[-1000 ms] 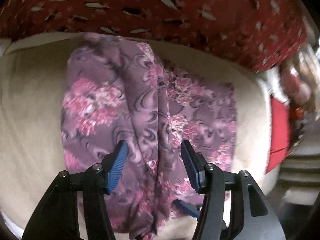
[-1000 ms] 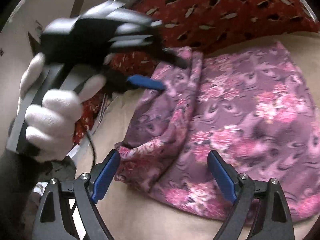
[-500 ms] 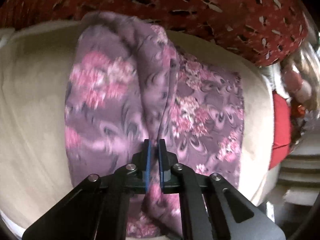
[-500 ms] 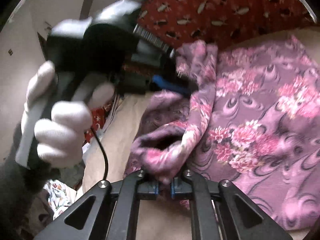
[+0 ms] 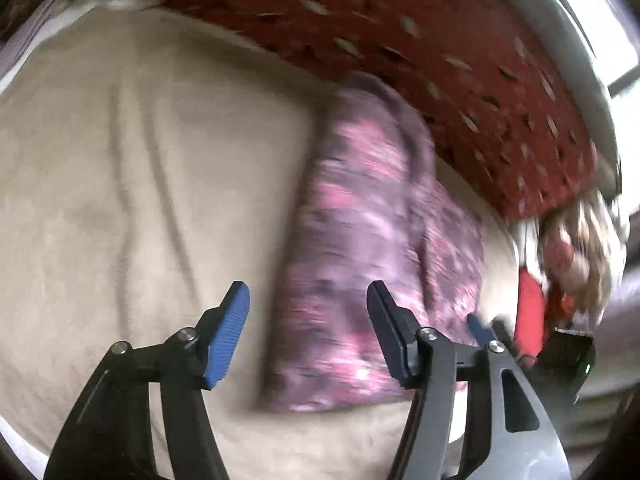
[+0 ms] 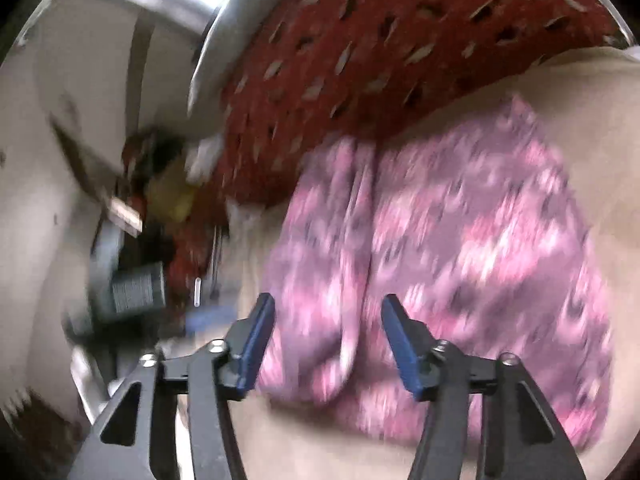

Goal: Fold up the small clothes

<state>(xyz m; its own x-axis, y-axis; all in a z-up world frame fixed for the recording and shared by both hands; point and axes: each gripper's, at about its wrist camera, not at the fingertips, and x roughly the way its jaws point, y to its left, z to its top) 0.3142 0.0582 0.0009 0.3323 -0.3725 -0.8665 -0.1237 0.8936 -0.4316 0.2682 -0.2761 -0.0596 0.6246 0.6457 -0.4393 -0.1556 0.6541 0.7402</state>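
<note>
**Fold laid, both grippers letting go**

Bedding point(image 5: 120, 168), beige, carries your pink floral garment point(image 6: 460, 240) so folds lie flat. Left gripper point(image 5: 308, 336) and right gripper point(image 6: 328, 344) are opening, pads clear of cloth, releasing the doubled edge.

Dim indoor light, bright window glare point(image 5: 600, 12) at upper right of the left view, pink floral cloth point(image 6: 480, 240) smeared by motion blur, fisheye bending and dark corners, black gripper arms sharp.
</note>
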